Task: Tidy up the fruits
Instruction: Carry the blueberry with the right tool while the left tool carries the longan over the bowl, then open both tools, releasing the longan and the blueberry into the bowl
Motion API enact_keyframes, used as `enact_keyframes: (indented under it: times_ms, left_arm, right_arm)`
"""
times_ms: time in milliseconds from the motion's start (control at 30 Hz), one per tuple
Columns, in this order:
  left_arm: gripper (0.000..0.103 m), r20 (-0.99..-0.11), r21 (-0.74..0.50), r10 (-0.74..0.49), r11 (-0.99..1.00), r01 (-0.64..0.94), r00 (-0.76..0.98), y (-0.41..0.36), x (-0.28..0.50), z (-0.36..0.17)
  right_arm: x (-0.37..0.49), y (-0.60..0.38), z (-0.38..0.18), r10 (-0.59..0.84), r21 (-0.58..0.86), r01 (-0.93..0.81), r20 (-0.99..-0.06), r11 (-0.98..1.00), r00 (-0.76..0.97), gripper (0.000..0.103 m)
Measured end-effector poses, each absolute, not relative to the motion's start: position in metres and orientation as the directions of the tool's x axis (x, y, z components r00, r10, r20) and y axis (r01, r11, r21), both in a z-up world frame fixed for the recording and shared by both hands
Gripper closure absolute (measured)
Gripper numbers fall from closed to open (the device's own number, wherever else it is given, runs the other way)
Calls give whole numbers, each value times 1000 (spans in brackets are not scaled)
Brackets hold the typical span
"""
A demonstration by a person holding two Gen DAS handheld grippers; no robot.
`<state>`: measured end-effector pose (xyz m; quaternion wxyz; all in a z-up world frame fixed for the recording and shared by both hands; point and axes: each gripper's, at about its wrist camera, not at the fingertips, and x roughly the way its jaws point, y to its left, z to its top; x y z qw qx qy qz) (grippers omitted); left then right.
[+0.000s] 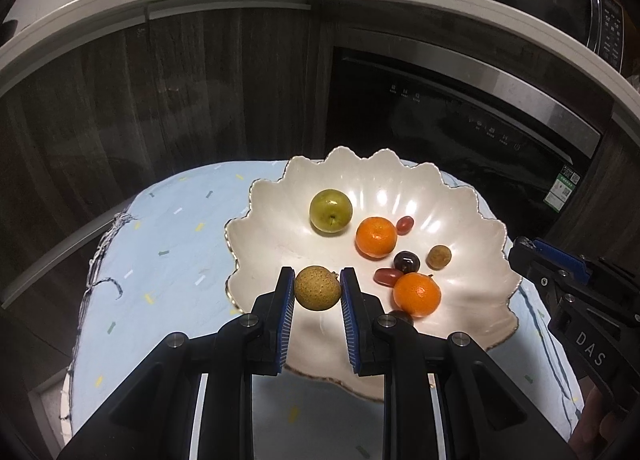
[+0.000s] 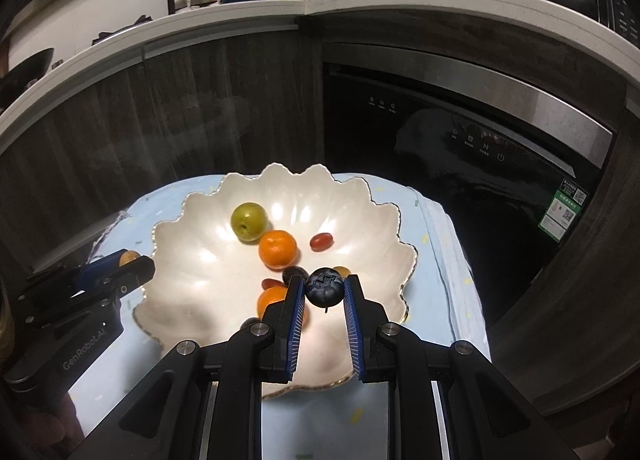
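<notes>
Left tool (image 1: 317, 289): pinching a brown speckled fruit (image 1: 318, 287) over the bowl's (image 1: 472, 220) 7 o'clock rim.
Right tool (image 2: 324, 292): pinching a blueberry (image 2: 325, 287) above the bowl's 5 o'clock side.
Bowl: on the tabletop (image 1: 160, 260), holding oranges (image 1: 376, 237).

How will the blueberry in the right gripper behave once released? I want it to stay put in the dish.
The blueberry is round and smooth, so it will likely roll. The scalloped dish slopes inward, so it would probably settle towards the middle, by the oranges. It looks soft: the right gripper, shut on it, could bruise it.
</notes>
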<state>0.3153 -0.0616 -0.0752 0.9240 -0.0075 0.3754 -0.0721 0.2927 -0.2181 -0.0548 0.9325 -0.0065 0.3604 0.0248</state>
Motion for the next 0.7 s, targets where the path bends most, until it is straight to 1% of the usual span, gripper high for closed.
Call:
enact_keyframes:
  times_ms: [467, 533, 567, 600, 633, 667, 700]
  left_arm:
    - [79, -740, -74, -144, 988, 134, 656, -65, 337, -96]
    - [78, -748, -76, -146, 988, 136, 648, -65, 339, -97]
    - [75, -748, -73, -144, 988, 135, 648, -65, 339, -97]
    - [70, -748, -72, -141, 989, 132, 649, -65, 339, -97]
    - [67, -747, -73, -139, 989, 129, 650, -65, 339, -97]
    - [60, -747, -73, -135, 990, 121, 651, -64, 339, -97]
    - [55, -746, -73, -130, 991, 113, 653, -63, 339, -96]
  right_arm:
    - [316, -228, -76, 33, 21, -26, -716, 999, 697, 81]
    - [317, -229, -77, 36, 25, -26, -716, 999, 697, 81]
    - [318, -229, -77, 36, 26, -25, -715, 999, 698, 81]
    - [318, -229, -77, 36, 26, -25, -715, 999, 698, 81]
    - [318, -229, -77, 33, 22, -25, -715, 999, 698, 81]
    - [318, -228, -77, 25, 12, -23, -716, 1000, 698, 80]
    - [318, -227, -77, 10, -4, -18, -717, 1000, 697, 76]
